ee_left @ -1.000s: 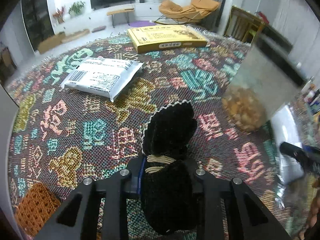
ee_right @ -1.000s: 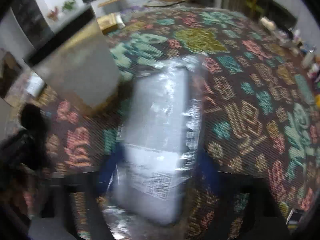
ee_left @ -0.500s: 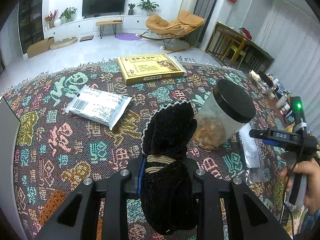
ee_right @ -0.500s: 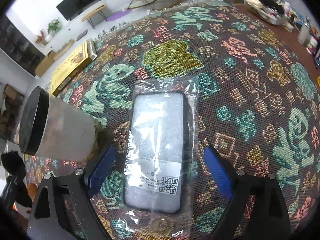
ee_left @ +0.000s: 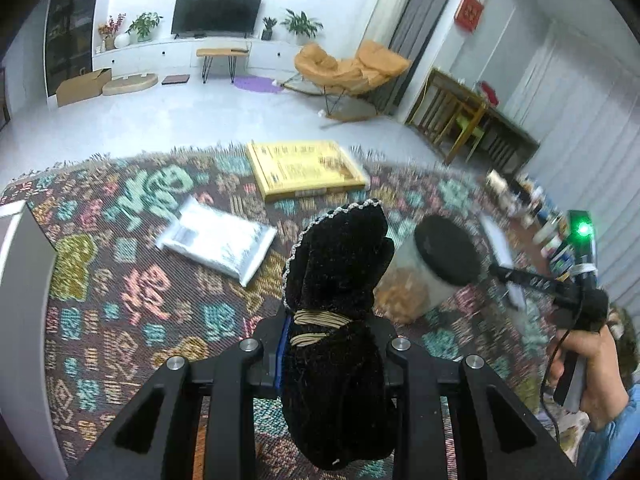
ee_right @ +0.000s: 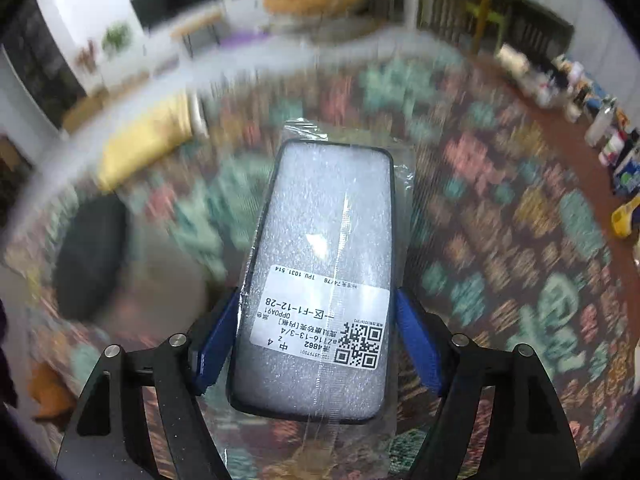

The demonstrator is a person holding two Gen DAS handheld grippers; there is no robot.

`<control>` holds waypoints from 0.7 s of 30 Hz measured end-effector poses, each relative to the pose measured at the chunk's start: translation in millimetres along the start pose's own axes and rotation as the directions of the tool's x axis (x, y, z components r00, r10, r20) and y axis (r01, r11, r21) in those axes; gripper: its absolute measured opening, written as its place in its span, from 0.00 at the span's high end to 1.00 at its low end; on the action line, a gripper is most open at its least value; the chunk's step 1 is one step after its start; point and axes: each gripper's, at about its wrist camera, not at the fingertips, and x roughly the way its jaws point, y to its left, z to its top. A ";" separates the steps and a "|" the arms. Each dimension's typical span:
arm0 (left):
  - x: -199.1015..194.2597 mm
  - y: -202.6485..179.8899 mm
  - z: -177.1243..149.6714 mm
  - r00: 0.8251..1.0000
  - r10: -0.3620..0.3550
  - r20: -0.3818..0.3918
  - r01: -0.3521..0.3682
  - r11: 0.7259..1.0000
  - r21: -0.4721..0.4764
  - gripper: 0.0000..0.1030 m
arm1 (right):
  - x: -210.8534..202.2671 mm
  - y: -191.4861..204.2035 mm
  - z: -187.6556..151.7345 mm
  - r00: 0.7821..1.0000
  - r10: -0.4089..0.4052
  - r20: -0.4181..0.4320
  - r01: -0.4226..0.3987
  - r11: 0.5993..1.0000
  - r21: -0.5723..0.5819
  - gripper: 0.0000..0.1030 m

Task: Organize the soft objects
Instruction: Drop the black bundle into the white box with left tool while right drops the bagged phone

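Note:
My left gripper (ee_left: 336,344) is shut on a black velvet pouch (ee_left: 340,256) tied with tan cord, and holds it up over the patterned cloth (ee_left: 120,280). In the right wrist view, a phone case in a clear plastic sleeve with a white label (ee_right: 328,216) sits lengthwise between the blue pads (ee_right: 218,336). My right gripper (ee_right: 316,300) is closing its jaws on the case's two long sides. The case looks sharp against a blurred cloth and is off the surface. The left wrist view shows a hand (ee_left: 584,364) holding the right gripper at the far right.
A clear jar with a black lid (ee_left: 444,256) stands between the two grippers. A white mailer bag (ee_left: 224,240) and a flat yellow box (ee_left: 304,168) lie farther back. Small bottles (ee_right: 600,128) crowd the right edge. A white panel (ee_left: 20,320) stands at the left.
Both grippers have risen above the cloth. The right jaws opened wide around the phone case, then closed on it and lifted it. The left gripper has kept hold of the pouch.

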 end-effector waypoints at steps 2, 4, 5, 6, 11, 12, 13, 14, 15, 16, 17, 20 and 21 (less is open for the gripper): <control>-22.4 10.7 3.2 1.000 -0.018 0.017 0.019 1.000 -0.015 0.73 | -34.1 14.1 11.3 0.997 0.050 0.061 -0.049 0.999 -0.014 0.24; -53.4 30.5 0.6 0.999 -0.022 0.036 0.023 0.999 -0.034 0.73 | -67.6 46.9 14.0 0.988 0.127 0.091 -0.122 0.990 -0.066 0.24; -65.3 38.8 -2.0 0.999 -0.020 0.042 0.021 0.999 -0.043 0.73 | -88.2 76.1 9.8 0.979 0.182 0.093 -0.171 0.979 -0.115 0.24; -82.9 52.3 -7.4 0.999 -0.009 0.051 0.011 0.999 -0.053 0.73 | -102.9 101.8 3.1 0.970 0.225 0.088 -0.209 0.965 -0.157 0.24; -173.8 136.9 -51.1 0.988 0.141 0.067 -0.133 0.986 -0.104 0.73 | -149.8 252.8 -63.2 0.888 0.460 -0.022 -0.441 0.836 -0.327 0.24; -189.5 153.6 -60.5 0.982 0.178 0.066 -0.169 0.978 -0.118 0.73 | -154.5 278.6 -77.2 0.868 0.494 -0.050 -0.479 0.807 -0.346 0.24; -210.5 175.3 -73.2 0.972 0.226 0.068 -0.215 0.967 -0.139 0.73 | -158.7 303.2 -91.2 0.847 0.526 -0.077 -0.516 0.777 -0.360 0.23; -225.2 189.6 -83.3 0.963 0.262 0.066 -0.250 0.956 -0.152 0.73 | -163.0 332.8 -108.1 0.821 0.560 -0.111 -0.556 0.742 -0.374 0.23; -239.7 205.2 -94.1 0.951 0.304 0.059 -0.291 0.943 -0.163 0.72 | -167.8 364.8 -128.0 0.791 0.594 -0.148 -0.599 0.703 -0.383 0.23; -254.5 220.9 -106.3 0.935 0.351 0.052 -0.338 0.925 -0.176 0.70 | -169.1 385.9 -142.6 0.769 0.615 -0.174 -0.628 0.677 -0.383 0.21; -264.3 233.0 -116.5 0.917 0.396 0.047 -0.382 0.905 -0.187 0.66 | -169.8 409.6 -159.2 0.743 0.637 -0.206 -0.661 0.650 -0.375 0.21; -287.2 265.5 -147.5 0.847 0.531 0.012 -0.516 0.829 -0.217 0.04 | -155.8 469.6 -209.1 0.669 0.657 -0.348 -0.743 0.589 -0.316 0.11; -294.6 272.1 -156.8 0.828 0.560 0.026 -0.541 0.809 -0.230 0.00 | -151.0 477.7 -218.0 0.661 0.653 -0.370 -0.750 0.586 -0.306 0.11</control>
